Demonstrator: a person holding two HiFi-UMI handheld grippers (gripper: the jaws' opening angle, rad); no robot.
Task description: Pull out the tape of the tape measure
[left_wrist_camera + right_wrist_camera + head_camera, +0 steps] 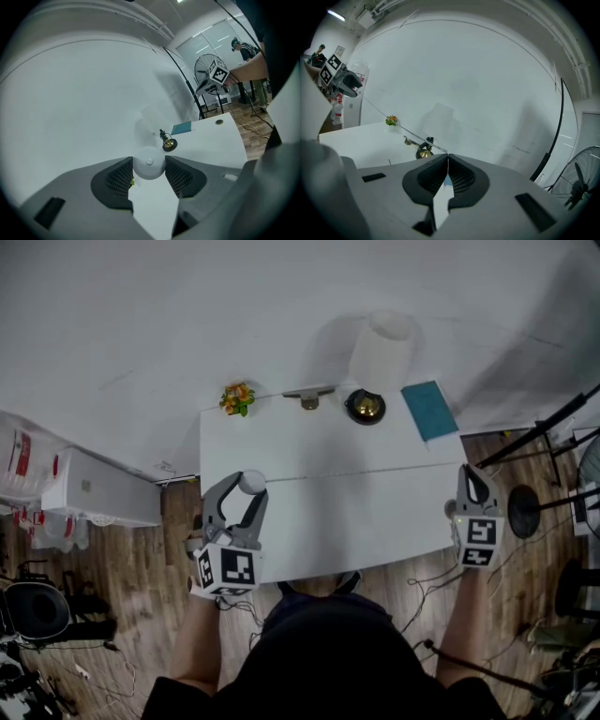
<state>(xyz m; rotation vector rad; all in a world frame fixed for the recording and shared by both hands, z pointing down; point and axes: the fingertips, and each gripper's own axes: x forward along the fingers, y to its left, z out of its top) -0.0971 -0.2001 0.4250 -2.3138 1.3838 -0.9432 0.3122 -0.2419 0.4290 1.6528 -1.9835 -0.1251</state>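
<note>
Left gripper (246, 497) jaws clamp the round white tape measure (149, 162) at the table's (328, 451) 8 o'clock edge. Right gripper (472, 476), at 3 o'clock, is closed on the tape's (376, 108) end. Only the right gripper view clearly shows that thin strip, stretching toward 10 o'clock.

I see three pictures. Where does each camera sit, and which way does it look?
Head view: on the person's head, looking down at the table; both forearms, left gripper and right gripper show.
Left gripper view: rides the left gripper, looks along its jaws, gripping the tape measure; the right arm shows beyond.
Right gripper view: rides the right gripper, looks along its jaws, shut on the tape.
All three share the brass bell.
</note>
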